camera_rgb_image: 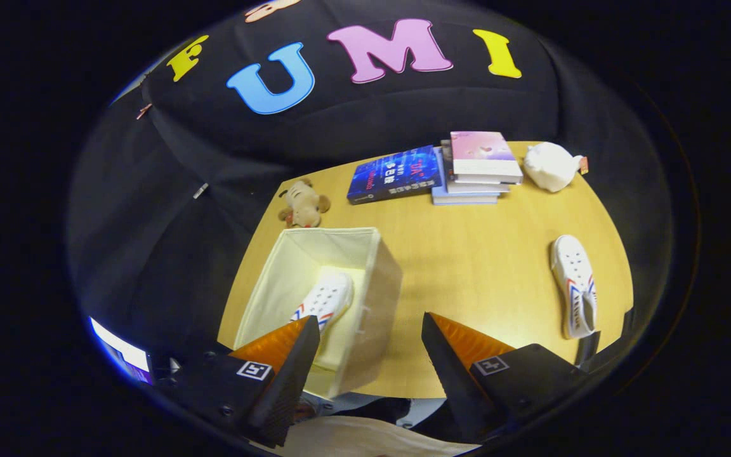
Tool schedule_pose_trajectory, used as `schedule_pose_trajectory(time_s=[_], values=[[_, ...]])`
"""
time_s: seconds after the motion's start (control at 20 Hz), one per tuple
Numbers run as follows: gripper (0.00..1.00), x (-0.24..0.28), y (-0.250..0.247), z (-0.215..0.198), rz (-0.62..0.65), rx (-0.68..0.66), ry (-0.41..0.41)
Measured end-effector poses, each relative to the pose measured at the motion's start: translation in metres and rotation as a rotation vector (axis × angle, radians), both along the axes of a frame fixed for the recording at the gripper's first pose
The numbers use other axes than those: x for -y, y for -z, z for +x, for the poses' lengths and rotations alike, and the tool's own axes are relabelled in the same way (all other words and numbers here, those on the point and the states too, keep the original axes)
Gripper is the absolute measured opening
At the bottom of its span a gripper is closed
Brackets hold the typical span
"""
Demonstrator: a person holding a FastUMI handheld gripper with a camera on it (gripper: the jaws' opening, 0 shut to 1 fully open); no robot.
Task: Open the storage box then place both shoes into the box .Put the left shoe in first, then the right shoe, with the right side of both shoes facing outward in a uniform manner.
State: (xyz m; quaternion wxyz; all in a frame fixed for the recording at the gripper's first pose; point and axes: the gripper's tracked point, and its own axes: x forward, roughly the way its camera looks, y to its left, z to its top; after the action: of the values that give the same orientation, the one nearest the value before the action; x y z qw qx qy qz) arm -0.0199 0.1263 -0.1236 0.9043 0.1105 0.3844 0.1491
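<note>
With one shoe (326,298) already lying in the open storage box (375,298) just beyond your left finger, your gripper (370,355) hangs wide and empty, so next swing right toward the second shoe (573,285) on the table (467,266).

Gripper (370,355) held above table (467,266), fingers spread wide, nothing between them. Open cream storage box (378,279) just ahead of left finger (280,365), one white shoe (326,299) lying inside, toe toward 12 o'clock. Second white shoe (573,285) on bare wood at 2 o'clock of right finger (467,355), well apart from box. Beyond box: plush toy (304,203) at 12 o'clock; dark book (394,174), stacked books (476,168) and white pouch (551,166) toward 1 o'clock.
</note>
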Motion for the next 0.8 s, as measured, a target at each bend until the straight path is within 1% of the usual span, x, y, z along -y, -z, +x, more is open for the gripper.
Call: schedule_pose_trajectory(time_s=[0.25,0.45,0.6,0.75,0.8], values=[[0.99,0.105,0.021,0.003,-0.065,-0.010,0.062],[0.99,0.190,0.046,0.016,-0.109,-0.019,0.107],[0.99,0.243,0.074,0.028,-0.168,-0.035,0.110],[0.99,0.288,0.109,0.037,-0.195,-0.080,0.111],[0.99,0.295,0.120,0.041,-0.197,-0.097,0.111]])
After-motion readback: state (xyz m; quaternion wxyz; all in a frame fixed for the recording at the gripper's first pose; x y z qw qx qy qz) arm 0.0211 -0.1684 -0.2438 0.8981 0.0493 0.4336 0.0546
